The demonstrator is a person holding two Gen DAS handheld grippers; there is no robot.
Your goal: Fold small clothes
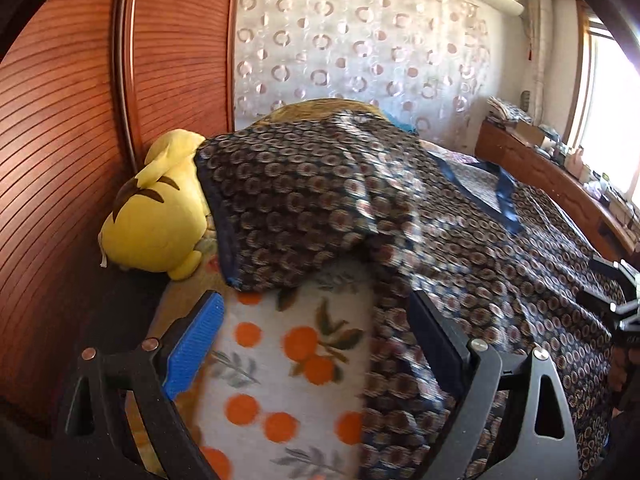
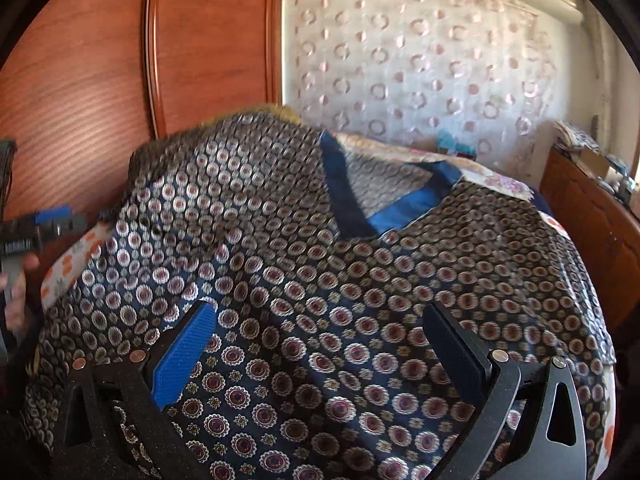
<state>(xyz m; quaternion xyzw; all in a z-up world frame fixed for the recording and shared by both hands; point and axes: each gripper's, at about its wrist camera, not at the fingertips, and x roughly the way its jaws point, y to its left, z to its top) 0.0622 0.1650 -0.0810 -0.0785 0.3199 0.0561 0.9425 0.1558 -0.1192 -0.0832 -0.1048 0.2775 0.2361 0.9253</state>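
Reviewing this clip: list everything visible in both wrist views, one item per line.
patterned shirt: one, navy with round motifs, blue V-neck, spread on the bed
blanket: one, pale with orange fruit print, under the shirt
plush toy: one, yellow, by the wardrobe
wardrobe: one, reddish wood, left
curtain: one, white with circles, behind the bed
wooden ledge: one, brown, cluttered, by the window
left gripper: open, over blanket and shirt edge
right gripper: open, over the shirt

Open bedding is left between the wide-apart fingers of the left tool [image 1: 316, 344], on the orange-print blanket [image 1: 280, 360]. The left side is blocked by a yellow plush toy [image 1: 156, 220] and the wooden wardrobe [image 1: 72, 140]; the right by a wooden bed rail [image 2: 592, 216].
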